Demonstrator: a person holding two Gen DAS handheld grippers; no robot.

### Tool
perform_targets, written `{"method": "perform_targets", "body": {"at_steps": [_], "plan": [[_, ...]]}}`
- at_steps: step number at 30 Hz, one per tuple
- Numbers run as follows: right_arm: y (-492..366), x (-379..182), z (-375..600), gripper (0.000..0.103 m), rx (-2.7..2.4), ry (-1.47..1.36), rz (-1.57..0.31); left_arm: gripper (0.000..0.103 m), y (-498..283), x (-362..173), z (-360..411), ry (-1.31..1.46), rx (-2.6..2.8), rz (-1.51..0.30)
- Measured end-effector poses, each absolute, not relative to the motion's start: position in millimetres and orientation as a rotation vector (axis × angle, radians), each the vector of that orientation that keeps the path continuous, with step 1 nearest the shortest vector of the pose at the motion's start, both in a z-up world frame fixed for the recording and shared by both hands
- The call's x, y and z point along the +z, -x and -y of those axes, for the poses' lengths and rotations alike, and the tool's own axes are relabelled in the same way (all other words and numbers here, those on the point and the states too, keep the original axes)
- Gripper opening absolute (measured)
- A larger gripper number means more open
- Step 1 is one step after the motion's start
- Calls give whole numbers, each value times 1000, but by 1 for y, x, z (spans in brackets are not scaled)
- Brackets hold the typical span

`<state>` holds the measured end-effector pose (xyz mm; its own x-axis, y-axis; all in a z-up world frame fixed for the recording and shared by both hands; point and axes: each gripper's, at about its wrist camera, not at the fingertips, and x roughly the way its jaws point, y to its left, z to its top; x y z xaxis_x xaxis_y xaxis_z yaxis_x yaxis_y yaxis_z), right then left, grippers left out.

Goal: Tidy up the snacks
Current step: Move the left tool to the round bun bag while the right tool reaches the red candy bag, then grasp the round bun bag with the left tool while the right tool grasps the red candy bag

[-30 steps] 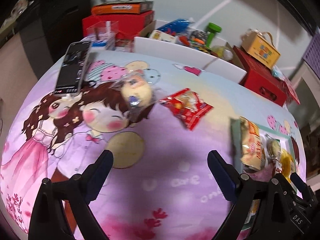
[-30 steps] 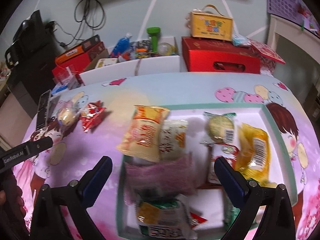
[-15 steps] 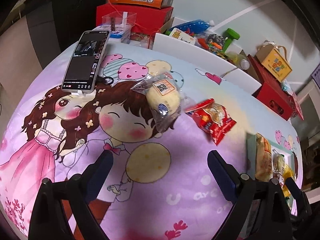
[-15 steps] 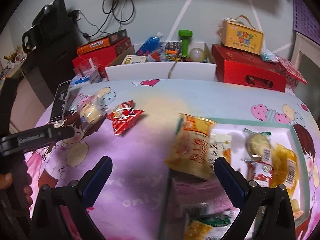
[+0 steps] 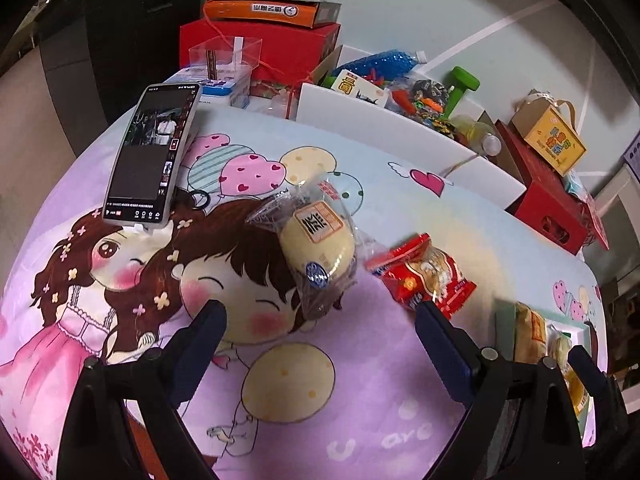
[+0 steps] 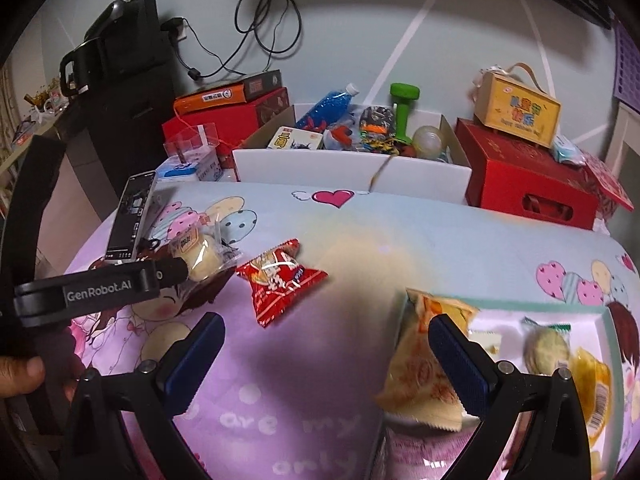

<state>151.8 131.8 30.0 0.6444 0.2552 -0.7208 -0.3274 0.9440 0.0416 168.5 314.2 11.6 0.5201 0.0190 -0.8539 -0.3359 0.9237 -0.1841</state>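
Note:
A round pale bun in clear wrap (image 5: 318, 250) (image 6: 200, 254) lies on the cartoon tablecloth, just ahead of my open left gripper (image 5: 320, 322). A red snack packet (image 5: 424, 276) (image 6: 278, 280) lies to its right, close to the left gripper's right finger. My right gripper (image 6: 326, 340) is open and empty, above the cloth between the red packet and the teal-rimmed tray (image 6: 504, 305). The tray holds an orange packet (image 6: 424, 364), a round green-wrapped cake (image 6: 546, 350) and a yellow packet (image 6: 596, 384). In the right wrist view the left gripper's finger reaches beside the bun.
A phone (image 5: 154, 156) rests at the cloth's far left. Behind the table stand a white box of toys (image 6: 352, 168), stacked red and orange boxes (image 5: 260, 36), a red carton (image 6: 528, 184) with a yellow case (image 6: 516, 110) on it. A hand (image 6: 20, 372) holds the left tool.
Both grippers have moved left, away from the tray. The left gripper has closed in on the bun and red packet; the right one has left the tray and hangs over the cloth.

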Motion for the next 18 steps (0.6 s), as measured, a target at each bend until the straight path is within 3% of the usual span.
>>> {"method": "perform_targets", "body": {"at_steps": [18], "plan": [[-204,0,-188,103,378,191,-870,95,-224,-6,-339,387,145,-1040]]}}
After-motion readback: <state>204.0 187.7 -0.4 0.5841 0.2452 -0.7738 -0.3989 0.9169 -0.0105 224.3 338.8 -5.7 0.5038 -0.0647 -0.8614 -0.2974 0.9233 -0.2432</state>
